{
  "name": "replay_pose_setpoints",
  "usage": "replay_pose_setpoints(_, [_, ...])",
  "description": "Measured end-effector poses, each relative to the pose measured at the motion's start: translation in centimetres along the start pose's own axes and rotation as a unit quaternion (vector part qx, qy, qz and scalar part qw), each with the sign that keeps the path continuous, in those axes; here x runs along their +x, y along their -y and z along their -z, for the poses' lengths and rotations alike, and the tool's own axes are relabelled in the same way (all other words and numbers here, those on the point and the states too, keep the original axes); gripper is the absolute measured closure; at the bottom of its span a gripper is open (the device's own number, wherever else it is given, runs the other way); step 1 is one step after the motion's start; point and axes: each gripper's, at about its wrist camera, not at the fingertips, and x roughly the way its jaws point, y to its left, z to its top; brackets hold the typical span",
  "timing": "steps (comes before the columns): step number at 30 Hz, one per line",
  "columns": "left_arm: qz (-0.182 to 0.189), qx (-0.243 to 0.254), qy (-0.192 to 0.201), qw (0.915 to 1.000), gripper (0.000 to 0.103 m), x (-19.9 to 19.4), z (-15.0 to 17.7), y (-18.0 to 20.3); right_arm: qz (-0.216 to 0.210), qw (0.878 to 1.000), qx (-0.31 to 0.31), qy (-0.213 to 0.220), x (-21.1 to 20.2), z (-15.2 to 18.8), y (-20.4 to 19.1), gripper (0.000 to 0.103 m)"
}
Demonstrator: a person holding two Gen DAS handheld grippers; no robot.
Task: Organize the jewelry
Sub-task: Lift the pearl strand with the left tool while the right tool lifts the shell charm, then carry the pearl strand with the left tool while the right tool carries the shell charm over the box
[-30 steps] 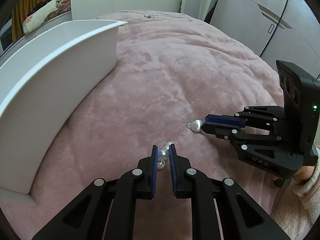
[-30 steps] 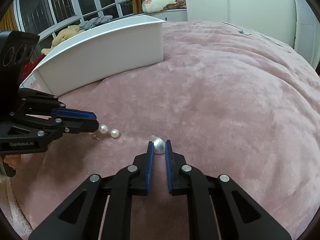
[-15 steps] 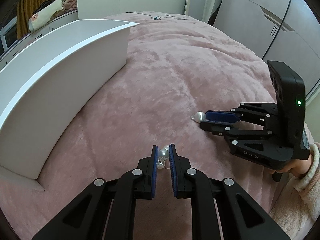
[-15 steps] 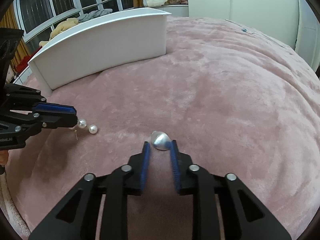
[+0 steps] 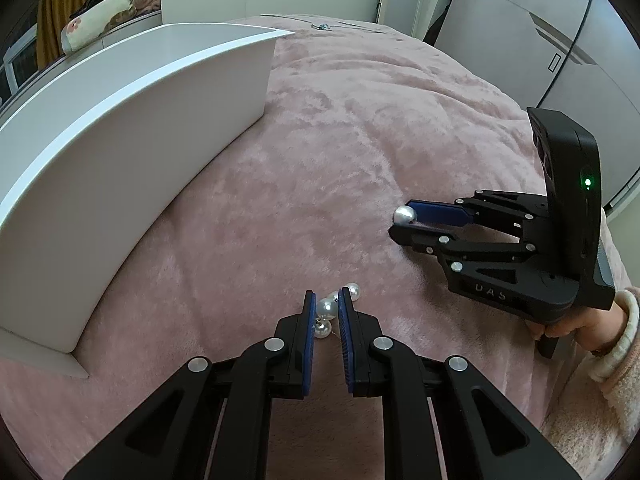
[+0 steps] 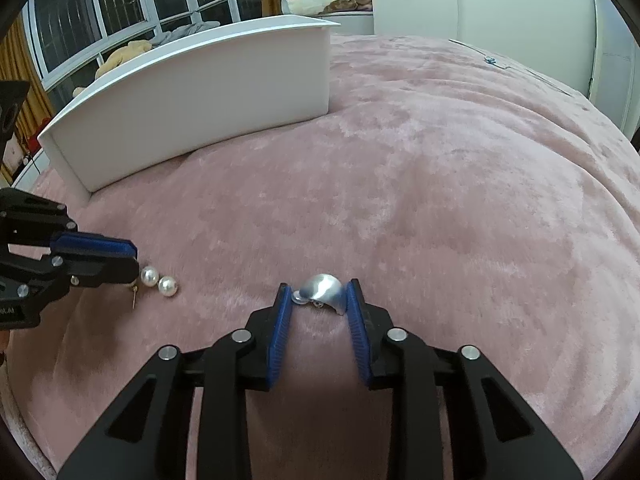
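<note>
A pearl earring (image 5: pixel 329 309) with several white pearls lies on the pink blanket (image 5: pixel 360 140). My left gripper (image 5: pixel 327 307) is shut on one of its pearls; two other pearls stick out past the tips, also seen in the right wrist view (image 6: pixel 158 281). A silver heart-shaped earring (image 6: pixel 322 291) lies on the blanket between the fingers of my right gripper (image 6: pixel 316 294), which is open around it, the right pad touching it. It shows in the left wrist view (image 5: pixel 405 215) at the right gripper's tips (image 5: pixel 406 222).
A white open box (image 5: pixel 132 128) stands on the blanket to the left of both grippers, also seen in the right wrist view (image 6: pixel 192 92). A thin chain (image 5: pixel 322 26) lies at the far edge of the blanket. White cabinets stand behind.
My right gripper has opened wider around the silver heart earring, which now rests on the blanket. My left gripper keeps its hold on the pearl earring and both views have drawn back slightly.
</note>
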Motion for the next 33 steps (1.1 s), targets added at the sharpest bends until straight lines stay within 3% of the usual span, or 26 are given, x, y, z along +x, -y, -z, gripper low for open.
replay_pose_setpoints(8, [0.008,-0.012,0.012,0.9998,0.087,-0.8,-0.1,-0.2,-0.005,1.000,0.013,0.014,-1.3,-0.5,0.0,0.075])
replay_pose_setpoints(15, [0.006,-0.008,0.034,0.9994,0.087,-3.2,-0.4,-0.2,0.002,0.999,-0.013,0.031,-3.9,-1.8,-1.5,0.075])
replay_pose_setpoints(24, [-0.007,0.001,0.100,0.9950,0.087,-9.8,-3.1,-1.1,0.021,0.993,-0.068,0.099,-10.9,-7.3,-5.1,0.075])
replay_pose_setpoints(33, [-0.032,0.003,0.144,0.9891,0.087,-15.3,-5.7,-3.1,0.029,0.985,-0.107,0.134,-13.7,-12.3,-8.6,0.075])
